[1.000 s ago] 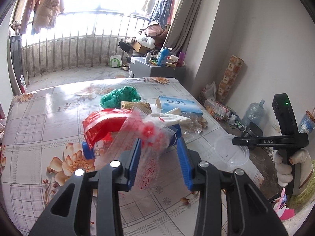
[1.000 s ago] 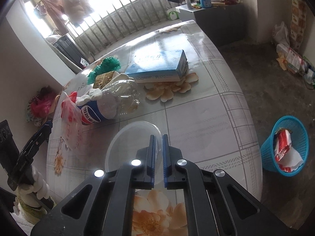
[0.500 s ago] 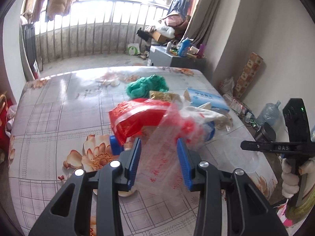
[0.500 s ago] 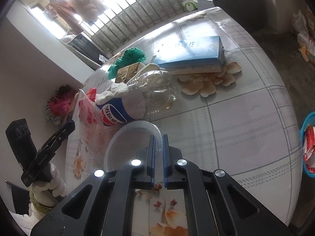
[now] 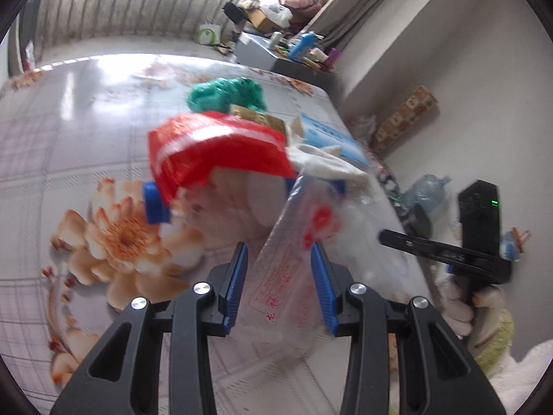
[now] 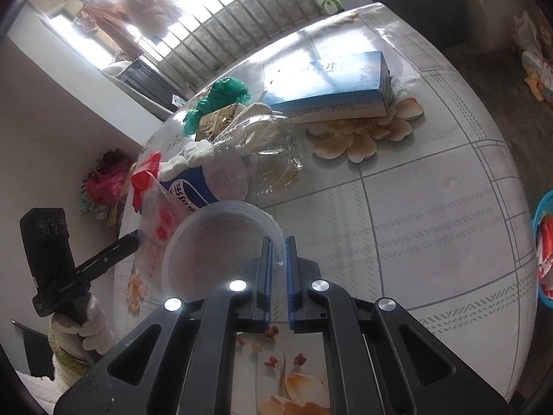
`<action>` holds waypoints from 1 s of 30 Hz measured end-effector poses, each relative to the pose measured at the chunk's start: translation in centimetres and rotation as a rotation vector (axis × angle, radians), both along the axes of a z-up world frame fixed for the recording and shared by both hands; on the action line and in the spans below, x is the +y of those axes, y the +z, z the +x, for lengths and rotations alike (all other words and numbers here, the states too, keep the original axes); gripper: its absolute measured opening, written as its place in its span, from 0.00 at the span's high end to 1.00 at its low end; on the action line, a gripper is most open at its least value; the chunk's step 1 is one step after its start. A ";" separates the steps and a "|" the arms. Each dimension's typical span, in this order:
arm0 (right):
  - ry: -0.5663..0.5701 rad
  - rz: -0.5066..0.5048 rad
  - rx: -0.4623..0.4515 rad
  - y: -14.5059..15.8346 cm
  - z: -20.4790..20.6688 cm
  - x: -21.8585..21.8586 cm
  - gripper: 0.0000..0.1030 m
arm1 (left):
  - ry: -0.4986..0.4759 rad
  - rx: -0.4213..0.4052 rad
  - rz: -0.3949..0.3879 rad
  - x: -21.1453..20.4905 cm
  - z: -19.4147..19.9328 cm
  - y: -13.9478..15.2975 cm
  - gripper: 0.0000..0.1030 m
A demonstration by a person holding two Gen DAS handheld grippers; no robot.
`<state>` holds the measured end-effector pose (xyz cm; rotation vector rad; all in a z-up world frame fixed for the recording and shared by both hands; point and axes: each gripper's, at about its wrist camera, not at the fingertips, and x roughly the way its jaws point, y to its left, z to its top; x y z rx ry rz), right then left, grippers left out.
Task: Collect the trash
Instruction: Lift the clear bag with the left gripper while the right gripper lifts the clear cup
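Observation:
My left gripper (image 5: 278, 269) is open, its blue pads on either side of a clear plastic bag with red print (image 5: 293, 263) that lies on the table. Beyond it lie a red plastic bag (image 5: 214, 152) over a crushed bottle with a blue cap (image 5: 155, 204). My right gripper (image 6: 277, 263) is shut on the rim of a clear round plastic container (image 6: 214, 242), held above the table. The crushed Pepsi bottle (image 6: 221, 180) lies just behind the container. The left gripper also shows in the right wrist view (image 6: 131, 242).
A blue box (image 6: 331, 83), a green bag (image 6: 217, 100), a gold packet (image 6: 217, 121) and white tissue (image 5: 325, 162) lie on the floral table (image 6: 432, 214). A blue waste basket (image 6: 542, 252) with trash stands on the floor to the right.
The left gripper has moved forward and tilted, so the clear bag now sits deeper between its pads. The right gripper has lifted and drawn the container back toward the bottle.

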<state>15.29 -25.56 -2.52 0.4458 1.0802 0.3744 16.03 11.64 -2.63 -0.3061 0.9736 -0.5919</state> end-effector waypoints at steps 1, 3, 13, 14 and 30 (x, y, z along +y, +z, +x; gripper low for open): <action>-0.001 -0.002 -0.001 0.1 0.0 0.0 0.94 | -0.026 0.010 -0.037 -0.1 -0.3 0.0 0.65; -0.003 -0.006 -0.005 0.2 -0.1 0.0 0.94 | -0.024 0.011 -0.040 -0.1 -0.6 -0.1 0.65; -0.015 0.056 -0.026 1.3 -1.1 -0.6 0.96 | 0.060 0.094 0.105 0.6 -0.8 -2.7 0.65; -0.010 0.075 -0.028 1.3 -1.1 -0.6 0.96 | 0.059 0.100 0.102 0.7 -0.9 -2.8 0.65; 0.003 0.164 -0.079 3.1 -1.0 -0.6 0.96 | 0.103 0.149 0.093 2.9 -2.7 -4.1 0.65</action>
